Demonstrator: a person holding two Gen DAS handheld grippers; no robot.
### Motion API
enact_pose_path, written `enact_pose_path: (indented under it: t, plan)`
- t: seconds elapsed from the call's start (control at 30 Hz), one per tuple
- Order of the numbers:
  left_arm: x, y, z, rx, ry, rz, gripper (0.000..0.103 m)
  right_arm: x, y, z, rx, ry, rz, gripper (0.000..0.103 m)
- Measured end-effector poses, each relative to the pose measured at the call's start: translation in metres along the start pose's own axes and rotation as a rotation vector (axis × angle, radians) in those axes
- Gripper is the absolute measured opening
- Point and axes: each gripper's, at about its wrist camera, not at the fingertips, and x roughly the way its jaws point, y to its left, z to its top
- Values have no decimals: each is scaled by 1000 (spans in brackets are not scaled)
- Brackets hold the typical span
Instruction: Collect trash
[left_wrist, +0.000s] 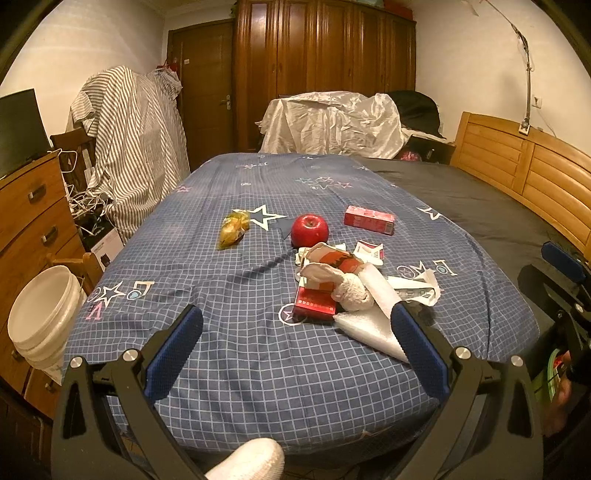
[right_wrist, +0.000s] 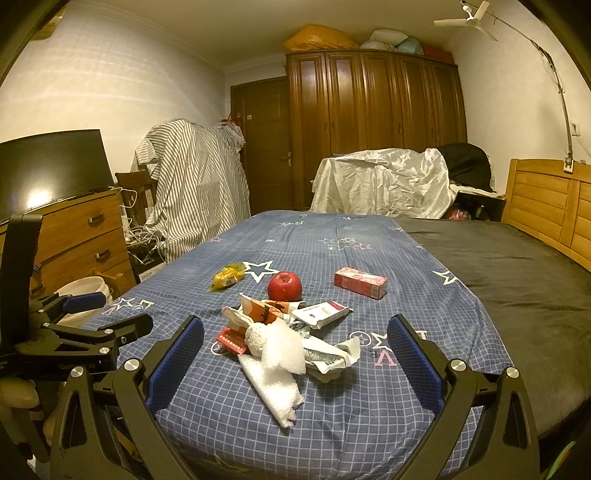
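Left hand-held gripper (left_wrist: 297, 325) and right hand-held gripper (right_wrist: 295, 334) both spread wide and empty, trash pile (right_wrist: 284, 332) on the bed (right_wrist: 369, 251) just this side of the red apple (right_wrist: 284, 287), white bucket (left_wrist: 40, 314) left of the apple beside the bed

The blue checked bedsheet (left_wrist: 236, 295) carries printed letters among its stars; near the right edge they read roughly "LOVE", upside down to the left wrist camera. Print on the red boxes (left_wrist: 368, 220) and torn wrappers (right_wrist: 321, 314) is too small to read.
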Motion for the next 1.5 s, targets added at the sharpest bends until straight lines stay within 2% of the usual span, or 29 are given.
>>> enact_pose_path:
  t: [0.6,0.8,0.9,0.97,1.03,1.1,1.3,1.37,1.5]
  plan:
    - [8,-1,0,-5,23,-6,98,2,0,-2,-4,7,5,99]
    - [26,6,-7,-18,67,2,98,20,-6,-11,-18,58,37,99]
    - [40,10,-12,-26,107,5,98,44,-10,-20,-11,135,107,96]
    - [48,12,-15,-29,130,5,98,70,-11,-26,-6,207,157,87]
    - [59,15,-20,-34,163,0,98,96,-13,-30,6,265,178,72]
    - [70,18,-26,-35,194,1,98,127,-16,-33,27,319,187,66]
    - [99,29,-42,-40,278,1,98,209,-12,-47,53,456,209,66]
    - [106,33,-45,-49,297,1,98,223,-3,-50,41,477,224,58]
    - [115,48,-49,-78,319,16,98,241,30,-47,-5,478,302,56]
